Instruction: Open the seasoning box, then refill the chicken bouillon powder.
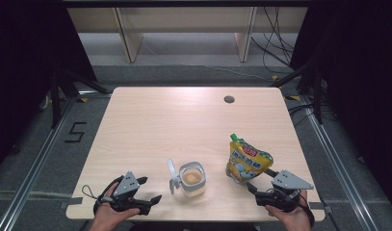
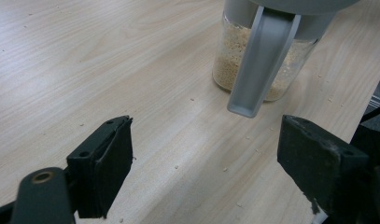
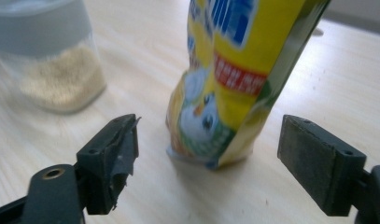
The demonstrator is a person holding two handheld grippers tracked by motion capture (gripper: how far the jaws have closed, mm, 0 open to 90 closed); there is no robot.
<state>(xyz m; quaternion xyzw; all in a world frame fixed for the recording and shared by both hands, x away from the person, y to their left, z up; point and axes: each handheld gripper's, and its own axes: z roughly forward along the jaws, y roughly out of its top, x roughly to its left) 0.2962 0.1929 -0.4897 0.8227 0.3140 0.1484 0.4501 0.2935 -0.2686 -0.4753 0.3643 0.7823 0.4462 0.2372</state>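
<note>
Both tongs gape, holding nothing: right tongs [image 3: 206, 163] face the upright yellow pouch [image 1: 246, 161] at lower right of the counter [image 1: 150, 120], which may topple toward the open jar [image 1: 192, 179] if nudged off-centre.

Jar [image 1: 192, 179] on table [image 1: 150, 125], lower centre of frame — pouch [image 1: 246, 161] just right of it, apart. Left gripper [image 1: 148, 190] lower left, right gripper [image 1: 255, 180] lower right — just below pouch.
</note>
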